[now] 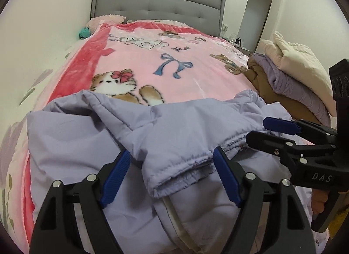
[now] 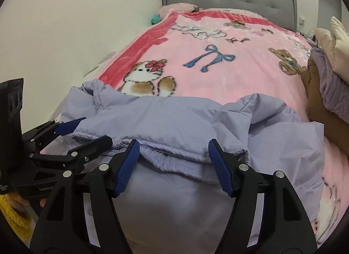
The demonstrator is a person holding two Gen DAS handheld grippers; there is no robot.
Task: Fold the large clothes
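A lavender padded jacket [image 1: 165, 131] lies crumpled on the near end of the bed; it also shows in the right wrist view [image 2: 187, 118]. My left gripper [image 1: 171, 158] is open, its blue-padded jaws straddling a folded hem edge [image 1: 181, 166]. My right gripper [image 2: 174, 148] is open, its jaws on either side of the jacket's hem [image 2: 174, 155]. The right gripper appears in the left wrist view [image 1: 259, 129] at the jacket's right edge. The left gripper appears in the right wrist view [image 2: 96, 131] at the jacket's left edge.
A pink cartoon blanket [image 1: 174, 57] covers the bed, with a grey headboard [image 1: 157, 3] behind. A stack of folded clothes, cream, purple and brown [image 1: 290, 75], sits on the bed's right side. A white wall [image 1: 43, 24] runs along the left. A doorway [image 1: 257, 9] is at the back right.
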